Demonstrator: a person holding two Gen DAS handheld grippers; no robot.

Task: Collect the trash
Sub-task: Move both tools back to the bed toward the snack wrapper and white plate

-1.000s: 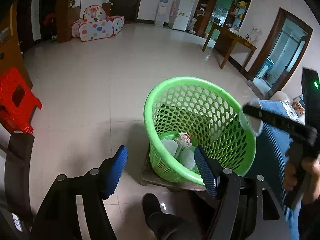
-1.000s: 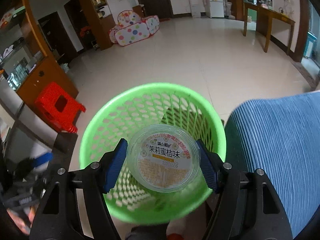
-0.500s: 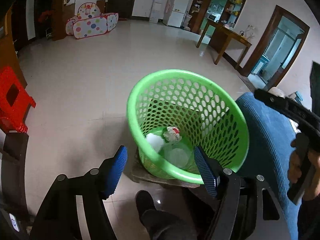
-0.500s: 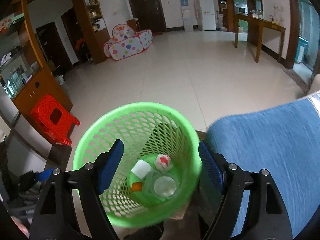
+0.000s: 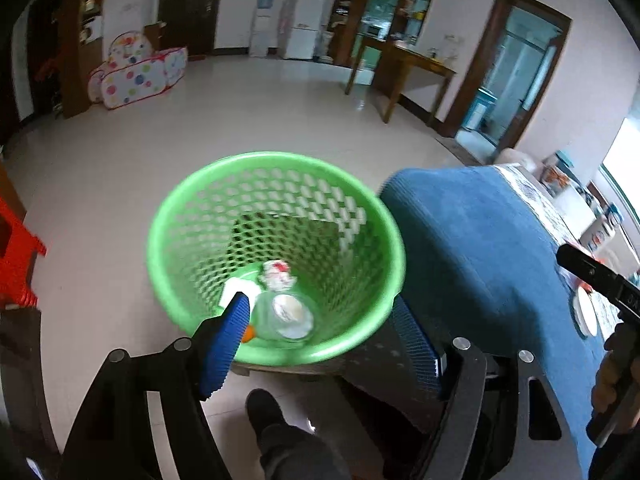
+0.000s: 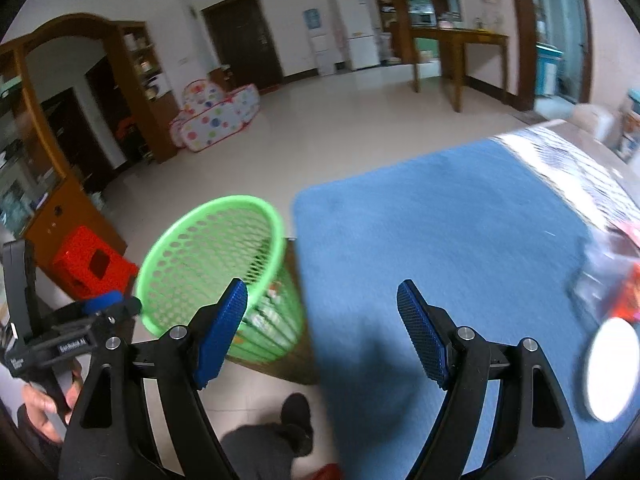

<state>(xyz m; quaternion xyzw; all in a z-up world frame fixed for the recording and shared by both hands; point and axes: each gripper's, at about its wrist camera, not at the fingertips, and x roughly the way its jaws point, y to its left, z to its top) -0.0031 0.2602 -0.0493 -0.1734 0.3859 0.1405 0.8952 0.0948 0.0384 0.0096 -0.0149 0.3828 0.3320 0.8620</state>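
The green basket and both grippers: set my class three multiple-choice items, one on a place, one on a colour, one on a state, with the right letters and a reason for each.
1. Where does the clear cup lie?
A. on the blue cloth
B. in the basket
C. on the floor

2. What colour is the stool?
A. red
B. yellow
C. white

3. How is the right gripper?
A. shut on a cup
B. shut on paper
C. open and empty

Answers:
1 B: the cup rests on the bottom of the basket, among other scraps.
2 A: it stands red on the floor beyond the basket.
3 C: its pads stand apart over the blue cloth with nothing between them.
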